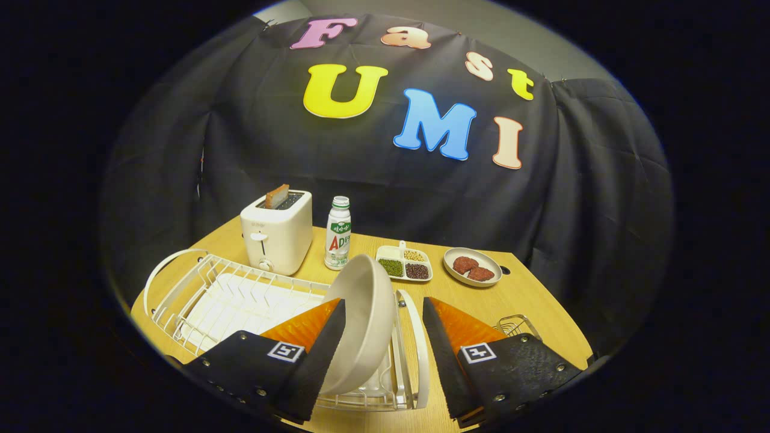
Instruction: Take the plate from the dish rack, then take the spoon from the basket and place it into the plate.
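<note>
The fingers (384, 337) stand apart, the plate (361, 325) between them on edge in the white dish rack (204, 288), against the left finger, clear of the right. Beyond on the table (529, 300) stand a toaster (277, 231) and bottle (338, 233).

On the label of the bottle (338, 233) beside the toaster (277, 233) you can read red letters "AD", with more cut off by the curve; the green band above them is too small to read. Each finger of the tool (383, 349) carries a square black-and-white marker, no words.
</note>
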